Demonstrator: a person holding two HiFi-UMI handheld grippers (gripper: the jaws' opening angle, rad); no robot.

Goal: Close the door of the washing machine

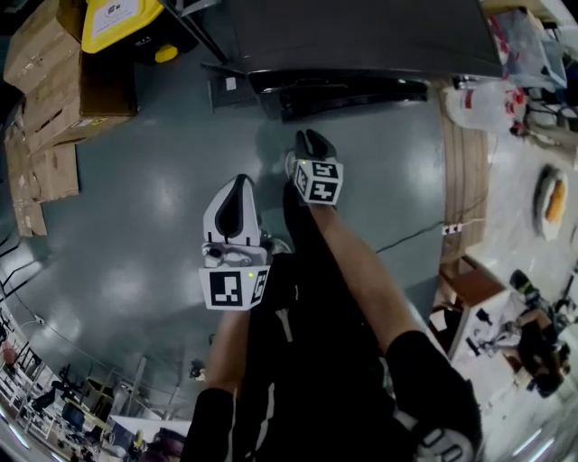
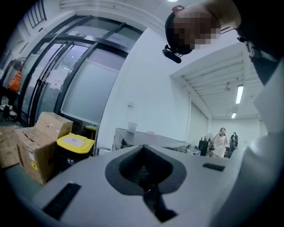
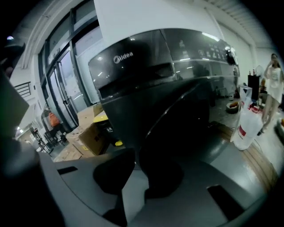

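The dark grey washing machine (image 1: 361,36) stands at the top of the head view and fills the right gripper view (image 3: 146,75). Its round black door (image 1: 343,90) (image 3: 186,119) lies along the machine's front; I cannot tell whether it is latched. My right gripper (image 1: 313,140) (image 3: 135,166) hangs a little in front of the door, pointing at it without touching it. Its black pads stand a narrow gap apart with nothing between them. My left gripper (image 1: 240,185) (image 2: 143,170) is further back and to the left, shut and empty, pointing past the machine's left side.
Cardboard boxes (image 1: 63,81) and a yellow-lidded bin (image 1: 117,23) stand left of the machine. A white plastic bag (image 1: 483,104) and wooden boards (image 1: 465,171) lie to its right. A cable (image 1: 415,236) crosses the grey floor. A person (image 2: 220,141) stands far off.
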